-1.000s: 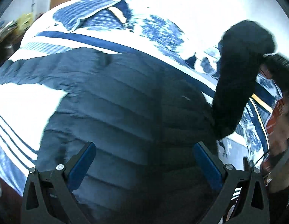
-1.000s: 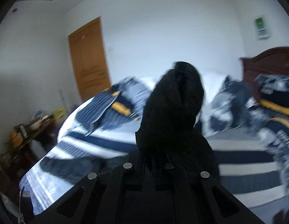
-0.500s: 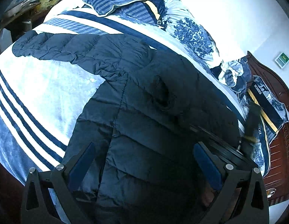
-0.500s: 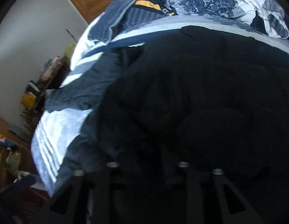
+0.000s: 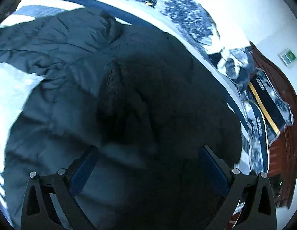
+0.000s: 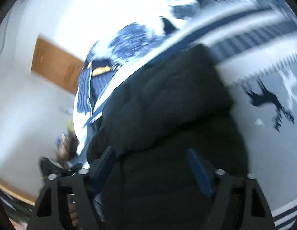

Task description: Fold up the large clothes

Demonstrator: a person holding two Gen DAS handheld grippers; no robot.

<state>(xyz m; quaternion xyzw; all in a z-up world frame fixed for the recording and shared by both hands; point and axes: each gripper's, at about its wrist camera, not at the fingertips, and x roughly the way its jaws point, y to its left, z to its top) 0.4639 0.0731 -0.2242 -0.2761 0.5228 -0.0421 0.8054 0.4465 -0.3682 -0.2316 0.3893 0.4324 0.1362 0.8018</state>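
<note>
Both jaws: wide apart, gripping nothing
left gripper (image 5: pixel 148 157): right over the jacket
right gripper (image 6: pixel 150 159): same, blurry view
jacket (image 5: pixel 144 99): dark puffer spread on the bed (image 5: pixel 12 88), one sleeve (image 5: pixel 43 36) flung out left
bed: blue-and-white striped cover

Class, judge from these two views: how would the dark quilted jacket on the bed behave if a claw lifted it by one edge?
The jacket would probably droop: it lies creased over the bed. Its puffy quilted panels suggest lightness for its bulk. The smooth-looking shell may slip in a shallow pinch.
</note>
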